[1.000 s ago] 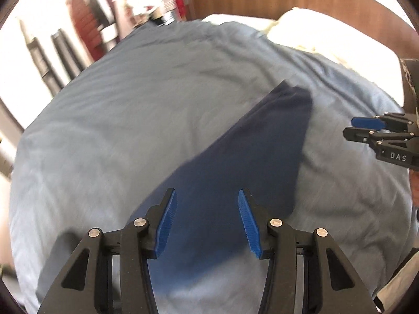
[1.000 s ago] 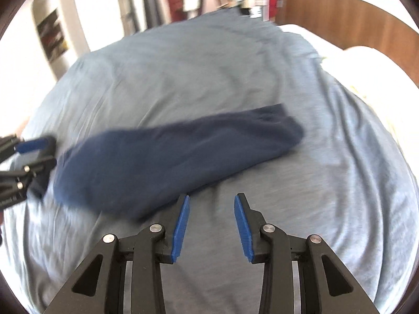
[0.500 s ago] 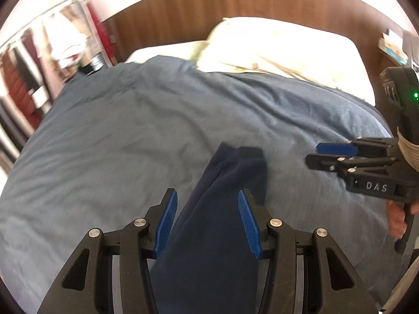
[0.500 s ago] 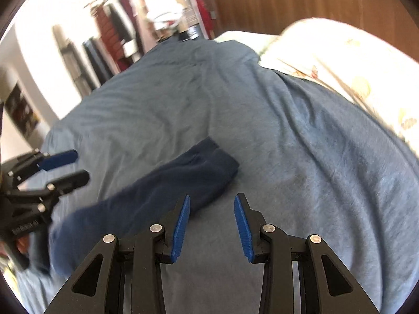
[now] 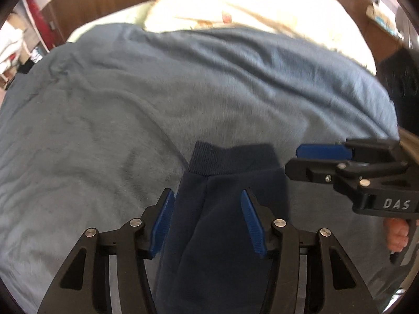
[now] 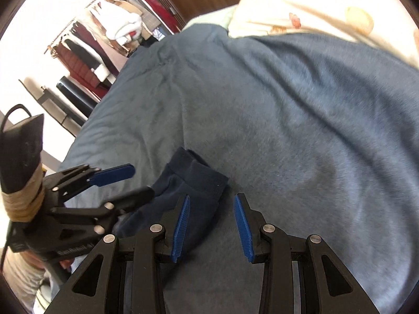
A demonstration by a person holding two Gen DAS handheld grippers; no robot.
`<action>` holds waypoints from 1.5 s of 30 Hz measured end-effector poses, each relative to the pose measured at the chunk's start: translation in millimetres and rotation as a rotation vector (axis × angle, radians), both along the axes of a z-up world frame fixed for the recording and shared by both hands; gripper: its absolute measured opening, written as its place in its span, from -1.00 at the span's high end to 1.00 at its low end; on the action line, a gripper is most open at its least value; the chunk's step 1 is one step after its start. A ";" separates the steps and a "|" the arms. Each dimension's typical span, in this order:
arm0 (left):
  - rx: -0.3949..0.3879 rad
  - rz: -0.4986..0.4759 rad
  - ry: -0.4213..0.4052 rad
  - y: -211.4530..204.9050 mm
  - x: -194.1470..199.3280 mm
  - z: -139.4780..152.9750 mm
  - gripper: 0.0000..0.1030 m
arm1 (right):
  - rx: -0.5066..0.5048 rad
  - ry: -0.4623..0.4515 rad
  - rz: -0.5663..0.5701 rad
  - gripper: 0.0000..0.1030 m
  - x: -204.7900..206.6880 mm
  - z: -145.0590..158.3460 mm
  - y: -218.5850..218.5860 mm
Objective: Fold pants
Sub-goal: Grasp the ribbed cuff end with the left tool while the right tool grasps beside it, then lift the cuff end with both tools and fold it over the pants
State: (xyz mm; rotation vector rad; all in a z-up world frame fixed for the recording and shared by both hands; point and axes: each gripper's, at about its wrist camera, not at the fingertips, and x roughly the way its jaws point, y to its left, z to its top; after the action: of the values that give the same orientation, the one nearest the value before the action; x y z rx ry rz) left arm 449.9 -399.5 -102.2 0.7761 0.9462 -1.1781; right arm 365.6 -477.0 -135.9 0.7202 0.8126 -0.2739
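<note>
- Blue duvet (image 5: 183, 99) covers the bed, wide bare cloth beyond the pants (image 5: 222, 209), pillows (image 5: 248, 7) at the headboard.
- Pants lie folded lengthwise near the bed's near edge, cuffs pointing toward the pillows.
- Left gripper (image 5: 207, 219) straddles the leg, jaws wide, holding nothing.
- Right gripper (image 6: 212, 222) sits beside the cuffs, jaws wide, empty.
- Waist end is cut off below.

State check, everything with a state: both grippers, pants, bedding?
Left gripper: jaws open, holding nothing, over the pants.
Right gripper: jaws open, holding nothing, beside the cuff.
Navy blue fleece pants: lying flat on the bed, legs stacked, ribbed cuffs together.
Grey-blue duvet: spread out, lightly wrinkled.
Cream pillow: at the headboard.
</note>
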 end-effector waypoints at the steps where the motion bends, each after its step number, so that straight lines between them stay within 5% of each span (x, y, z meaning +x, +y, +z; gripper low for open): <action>1: 0.012 -0.014 -0.002 -1.8 -0.7 -5.3 -0.04 | 0.005 0.003 0.001 0.29 4.2 -4.6 -0.7; 7: 0.028 -0.030 0.000 -14.2 10.7 -23.2 -0.10 | 0.046 0.013 -0.008 0.29 21.3 -27.0 -7.1; 17: 0.030 -0.047 0.241 -27.5 43.3 -31.5 -0.13 | 0.124 0.018 -0.028 0.29 21.7 -51.8 -14.3; 22: 0.015 -0.051 0.222 -37.7 48.7 -26.4 -0.12 | 0.141 0.014 -0.021 0.29 22.0 -58.7 -19.4; 33: 0.071 -0.093 0.314 -63.2 59.8 -47.6 0.47 | 0.201 -0.012 -0.027 0.31 27.6 -65.8 -25.8; 42: 0.109 -0.136 0.350 -67.3 62.1 -51.0 0.45 | 0.320 -0.042 -0.056 0.31 28.0 -77.0 -34.6; 45: 0.113 -0.128 0.362 -70.0 58.5 -55.7 0.45 | 0.320 -0.037 -0.062 0.48 28.0 -78.6 -34.8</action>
State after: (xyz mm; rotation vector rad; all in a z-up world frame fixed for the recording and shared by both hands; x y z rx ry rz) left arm 508.4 -469.5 -157.9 0.7338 1.2852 -1.4162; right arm 393.5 -511.9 -214.5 1.0489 0.8083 -0.1871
